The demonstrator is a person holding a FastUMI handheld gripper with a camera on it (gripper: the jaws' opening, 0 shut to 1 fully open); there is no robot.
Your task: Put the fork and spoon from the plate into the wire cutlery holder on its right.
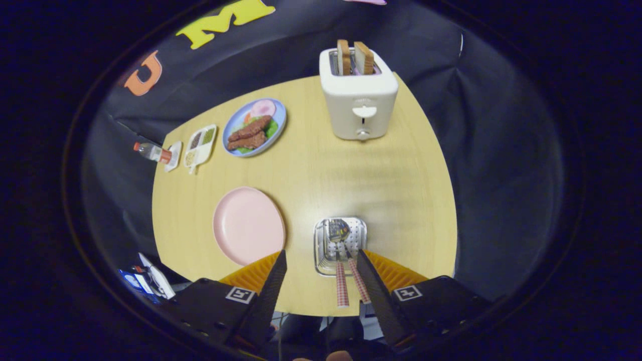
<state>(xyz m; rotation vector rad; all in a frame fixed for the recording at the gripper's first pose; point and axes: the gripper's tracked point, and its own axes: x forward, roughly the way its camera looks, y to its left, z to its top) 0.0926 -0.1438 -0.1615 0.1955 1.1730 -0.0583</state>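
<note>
Gripper view: open claw (321,271) (empty) above checked-handled cutlery (349,281) in wire holder (321,245)

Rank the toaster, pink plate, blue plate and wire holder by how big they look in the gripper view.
1. Toaster and pink plate: alike, so unranked.
2. Blue plate.
3. Wire holder, nearest the open tongs; nearness may flatter it.

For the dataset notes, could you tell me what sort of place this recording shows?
Probably a staged breakfast table inside a recording booth: a toaster holding bread, a plate of food, and a wire cutlery holder on a wooden table. The open gripper hovers above.
</note>
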